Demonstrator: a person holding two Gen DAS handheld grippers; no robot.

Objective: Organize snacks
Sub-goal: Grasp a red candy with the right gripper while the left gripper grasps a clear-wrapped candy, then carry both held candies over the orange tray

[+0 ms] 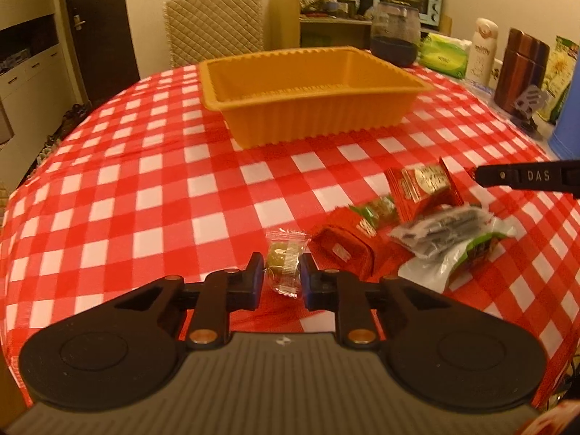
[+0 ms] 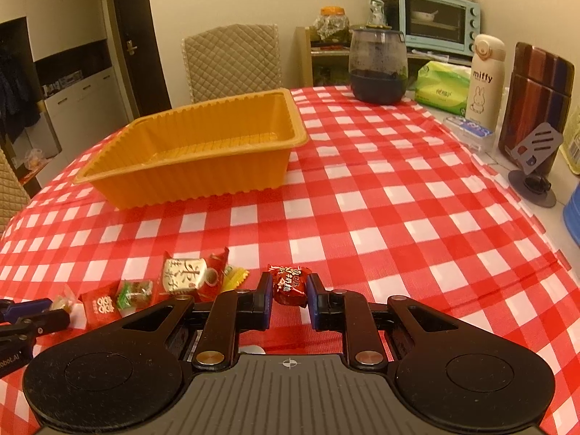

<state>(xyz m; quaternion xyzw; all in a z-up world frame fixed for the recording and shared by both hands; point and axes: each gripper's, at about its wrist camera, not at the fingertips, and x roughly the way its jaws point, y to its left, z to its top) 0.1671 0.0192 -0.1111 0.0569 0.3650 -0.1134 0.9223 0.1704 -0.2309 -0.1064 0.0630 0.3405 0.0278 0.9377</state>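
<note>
An empty orange plastic tray stands mid-table; it also shows in the right wrist view. My left gripper is shut on a clear-wrapped green candy. To its right lies a pile of snacks: red packets, a small green one, a red pouch and a grey-and-white packet. My right gripper is shut on a red-wrapped candy. The pile lies to its left, with a large red-and-white packet. The right gripper's finger shows at the right edge of the left wrist view.
A red-and-white checked cloth covers the table. At the far right stand a dark glass jar, a green tissue pack, a white miffy bottle, a brown flask and a small phone stand. A quilted chair stands behind the tray.
</note>
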